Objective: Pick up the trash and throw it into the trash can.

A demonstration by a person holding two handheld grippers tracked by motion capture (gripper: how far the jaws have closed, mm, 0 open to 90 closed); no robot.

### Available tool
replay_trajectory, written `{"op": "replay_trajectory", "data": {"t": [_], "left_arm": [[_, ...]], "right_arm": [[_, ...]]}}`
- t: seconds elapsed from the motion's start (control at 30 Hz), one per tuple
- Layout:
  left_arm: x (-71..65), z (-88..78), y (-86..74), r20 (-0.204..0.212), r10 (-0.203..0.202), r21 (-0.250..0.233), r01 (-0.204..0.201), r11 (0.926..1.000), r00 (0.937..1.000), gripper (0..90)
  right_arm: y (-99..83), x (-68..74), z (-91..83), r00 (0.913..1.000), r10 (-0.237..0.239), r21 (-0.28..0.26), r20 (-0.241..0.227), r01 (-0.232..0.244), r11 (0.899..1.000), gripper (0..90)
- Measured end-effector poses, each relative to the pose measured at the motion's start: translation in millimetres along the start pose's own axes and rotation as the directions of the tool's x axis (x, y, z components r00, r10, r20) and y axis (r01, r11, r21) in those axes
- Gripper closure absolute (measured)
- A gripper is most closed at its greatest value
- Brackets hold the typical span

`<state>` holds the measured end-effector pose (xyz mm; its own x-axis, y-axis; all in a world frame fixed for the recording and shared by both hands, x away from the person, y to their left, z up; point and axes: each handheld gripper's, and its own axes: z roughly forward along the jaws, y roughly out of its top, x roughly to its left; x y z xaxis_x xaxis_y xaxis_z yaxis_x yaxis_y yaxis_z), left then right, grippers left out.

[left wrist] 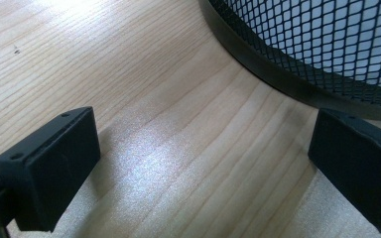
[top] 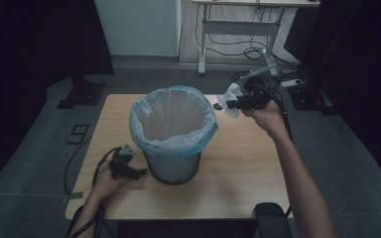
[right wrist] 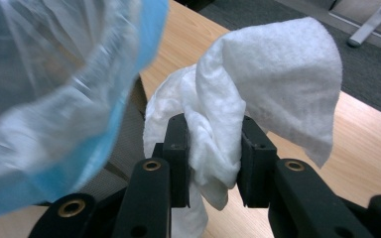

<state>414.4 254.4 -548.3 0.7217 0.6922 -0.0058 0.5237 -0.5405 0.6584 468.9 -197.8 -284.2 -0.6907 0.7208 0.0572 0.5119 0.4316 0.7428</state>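
A black mesh waste bin point(top: 172, 166) lined with a blue-rimmed plastic bag point(top: 173, 120) stands in the middle of the wooden table point(top: 243, 168). My right gripper point(top: 225, 105) is held in the air just right of the bin's rim, shut on a crumpled white tissue point(top: 232, 94). In the right gripper view the tissue point(right wrist: 258, 84) bulges up between the pads point(right wrist: 177, 148), with the bag's rim point(right wrist: 79, 99) close at the left. My left gripper point(top: 140, 172) rests low on the table at the bin's left foot, open, with bare wood between its jaws and the mesh wall point(left wrist: 322, 44) just ahead.
Beyond the table's far edge a desk frame point(top: 238, 29) stands on the floor with cables point(top: 258, 52) lying around it. A dark stand base point(top: 82, 94) sits at the far left corner. A black object point(top: 270, 215) sits at the near right edge.
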Motion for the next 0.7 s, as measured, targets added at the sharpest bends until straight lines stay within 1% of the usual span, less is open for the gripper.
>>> {"op": "replay_trajectory", "data": {"t": [0.03,0.1,0.13,0.17,0.2,0.23,0.27,0.3,0.4,0.43,0.47,0.5,0.53,0.57,0.6,0.7], "left_arm": [[0.0,0.0,0.0,0.0,0.0,0.0,0.0,1.0,1.0,0.0],[0.0,0.0,0.0,0.0,0.0,0.0,0.0,1.0,1.0,0.0],[0.0,0.0,0.0,0.0,0.0,0.0,0.0,1.0,1.0,0.0],[0.0,0.0,0.0,0.0,0.0,0.0,0.0,1.0,1.0,0.0],[0.0,0.0,0.0,0.0,0.0,0.0,0.0,1.0,1.0,0.0],[0.0,0.0,0.0,0.0,0.0,0.0,0.0,1.0,1.0,0.0],[-0.1,0.0,0.0,0.0,-0.001,0.0,0.001,1.0,1.0,0.0],[-0.1,0.0,0.0,0.0,-0.001,0.0,0.001,1.0,1.0,0.0],[0.0,0.0,0.0,0.0,0.0,0.0,0.0,1.0,1.0,0.0],[0.0,0.0,0.0,0.0,0.0,0.0,0.0,1.0,1.0,0.0],[0.0,0.0,0.0,0.0,0.0,0.0,0.0,1.0,1.0,0.0],[0.0,0.0,0.0,0.0,0.0,0.0,0.0,1.0,1.0,0.0],[0.0,0.0,0.0,0.0,0.0,0.0,0.0,1.0,1.0,0.0],[0.0,0.0,0.0,0.0,0.0,0.0,0.0,1.0,1.0,0.0],[0.0,0.0,0.0,0.0,0.0,0.0,0.0,1.0,1.0,0.0],[0.0,0.0,0.0,0.0,0.0,0.0,0.0,1.0,1.0,0.0]], "right_arm": [[0.0,0.0,0.0,1.0,0.0,0.0,0.0,0.0,1.0,69.8],[5.7,3.6,-2.9,0.9999,-0.003,-0.01,-0.012,0.003,1.0,69.9],[12.3,8.4,-5.5,0.9998,-0.014,-0.016,-0.017,0.014,1.0,69.9],[12.3,8.4,-5.5,0.9998,-0.014,-0.016,-0.017,0.014,1.0,69.9],[17.3,12.8,-7.0,0.9994,-0.022,-0.024,-0.026,0.021,1.0,69.9],[17.3,12.8,-7.0,0.9994,-0.022,-0.024,-0.026,0.021,1.0,69.9],[20.2,15.8,-7.7,0.9992,-0.028,-0.026,-0.03,0.027,0.999,69.8],[26.6,23.3,-8.8,0.9983,-0.046,-0.03,-0.036,0.045,0.999,69.8],[34.2,32.6,-8.3,0.9965,-0.067,-0.036,-0.05,0.065,0.997,69.8],[34.2,32.6,-8.3,0.9965,-0.067,-0.036,-0.05,0.065,0.997,69.8],[40.4,40.4,-6.4,0.9948,-0.083,-0.036,-0.058,0.081,0.996,69.9],[40.4,40.4,-6.4,0.9948,-0.083,-0.036,-0.058,0.081,0.996,69.9],[44.9,46.0,-3.8,0.9932,-0.094,-0.038,-0.069,0.092,0.995,69.8],[44.9,46.0,-3.8,0.9932,-0.094,-0.038,-0.069,0.092,0.995,69.8],[50.1,53.2,0.8,0.9909,-0.11,-0.037,-0.079,0.107,0.994,69.8],[55.4,61.6,8.3,0.9872,-0.129,-0.036,-0.094,0.126,0.991,69.7]]}}
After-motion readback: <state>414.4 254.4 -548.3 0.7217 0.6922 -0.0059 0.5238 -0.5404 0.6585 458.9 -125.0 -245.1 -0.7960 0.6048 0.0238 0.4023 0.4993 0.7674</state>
